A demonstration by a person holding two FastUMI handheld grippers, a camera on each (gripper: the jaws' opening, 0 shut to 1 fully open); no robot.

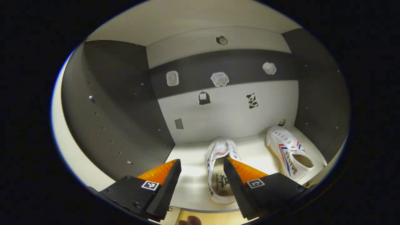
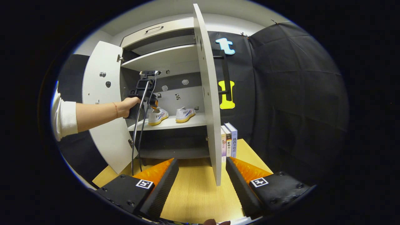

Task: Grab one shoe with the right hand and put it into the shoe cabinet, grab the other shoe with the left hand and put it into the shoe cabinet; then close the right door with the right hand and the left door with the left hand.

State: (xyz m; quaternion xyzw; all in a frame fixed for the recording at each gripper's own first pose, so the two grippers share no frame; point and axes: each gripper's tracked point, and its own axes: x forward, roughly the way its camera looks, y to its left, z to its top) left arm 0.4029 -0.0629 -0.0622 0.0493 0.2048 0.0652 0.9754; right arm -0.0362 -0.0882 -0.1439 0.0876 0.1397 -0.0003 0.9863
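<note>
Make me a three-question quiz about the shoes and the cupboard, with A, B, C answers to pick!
1. Where are the two white shoes?
A. on the floor
B. on a shelf inside the shoe cabinet
C. on top of the books

2. How many books stand beside the cabinet?
A. one
B. three
C. six

3. How are the cabinet's left door and right door?
A. both open
B. both shut
C. one open, one shut

Answers: 1 B, both shoes sit on the middle shelf. 2 B, three spines stand side by side. 3 A, both doors swing out in the right gripper view.
</note>
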